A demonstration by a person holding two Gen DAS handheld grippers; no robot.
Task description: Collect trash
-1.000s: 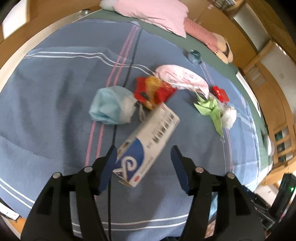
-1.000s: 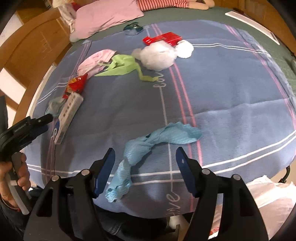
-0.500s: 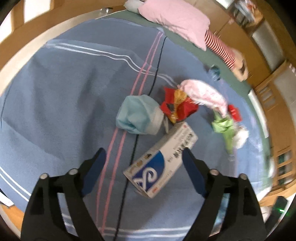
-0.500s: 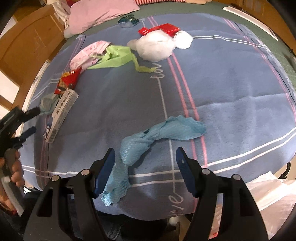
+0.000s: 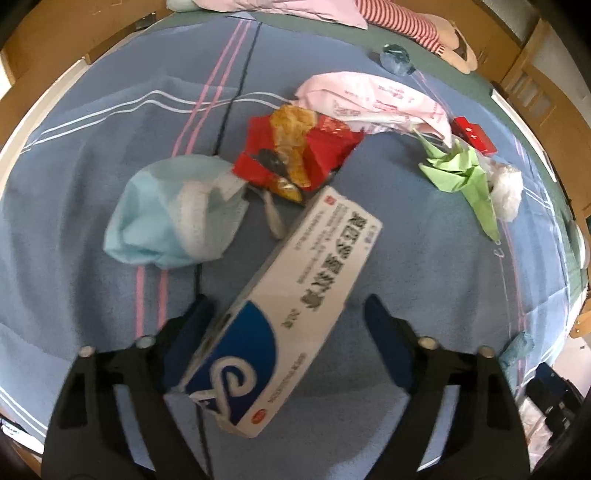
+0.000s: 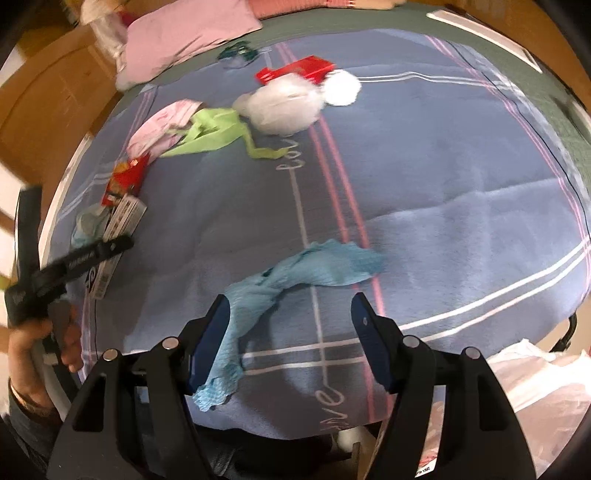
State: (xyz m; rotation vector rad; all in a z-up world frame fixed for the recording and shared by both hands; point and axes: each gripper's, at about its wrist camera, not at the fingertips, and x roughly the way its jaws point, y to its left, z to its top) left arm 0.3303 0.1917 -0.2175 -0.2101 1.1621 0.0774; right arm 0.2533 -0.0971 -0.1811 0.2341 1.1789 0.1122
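Observation:
A white and blue carton lies on the blue blanket, with its near end between the jaws of my left gripper. Those jaws are closing; a gap still shows between the right pad and the carton. Just beyond the carton lie a crumpled blue face mask and a red snack wrapper. My right gripper hangs open over a twisted light-blue paper strip, without pressing it. The right wrist view also shows the left gripper at the far left, in a hand.
Further back lie a pink plastic bag, green paper, a white wad and a small red box. A pink pillow sits at the bed's head. A white plastic bag lies off the near right edge.
The left gripper spread wider, then came down over the carton and began narrowing around its near end. The right gripper has hardly moved above the blue strip.

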